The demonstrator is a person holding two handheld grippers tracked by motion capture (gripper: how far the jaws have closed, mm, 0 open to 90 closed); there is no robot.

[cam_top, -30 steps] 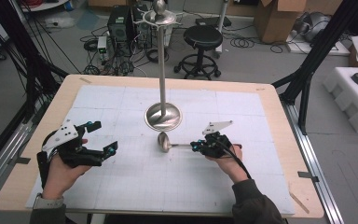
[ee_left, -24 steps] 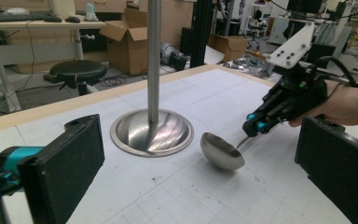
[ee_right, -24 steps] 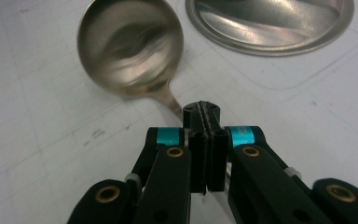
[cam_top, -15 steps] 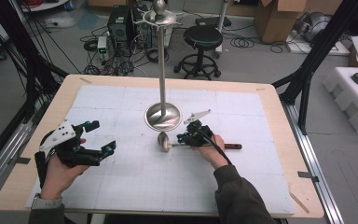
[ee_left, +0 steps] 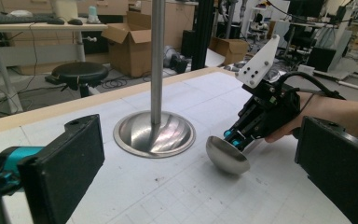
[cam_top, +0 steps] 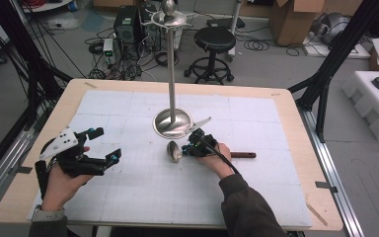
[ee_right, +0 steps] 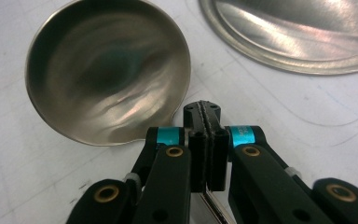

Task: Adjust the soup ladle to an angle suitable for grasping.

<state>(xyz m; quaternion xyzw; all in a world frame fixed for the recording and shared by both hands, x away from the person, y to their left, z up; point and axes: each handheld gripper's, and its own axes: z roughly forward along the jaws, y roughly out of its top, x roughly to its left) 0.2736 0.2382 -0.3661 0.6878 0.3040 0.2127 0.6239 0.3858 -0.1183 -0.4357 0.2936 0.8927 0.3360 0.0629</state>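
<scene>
the ladle has a silver steel bowl, dull grey with soft pale streaks inside, and a dark reddish-brown handle. the stand at the far middle is the same bright silver, pole and round base alike. the right gripper is black with turquoise bands and small brass rivets. the left gripper is black too, with turquoise tips and a pale grey plate (the right one carries a white-looking plate). the mat is white with a faint grey square grid and small dark specks. the table rim is light wood. the sleeve is dark olive.
</scene>
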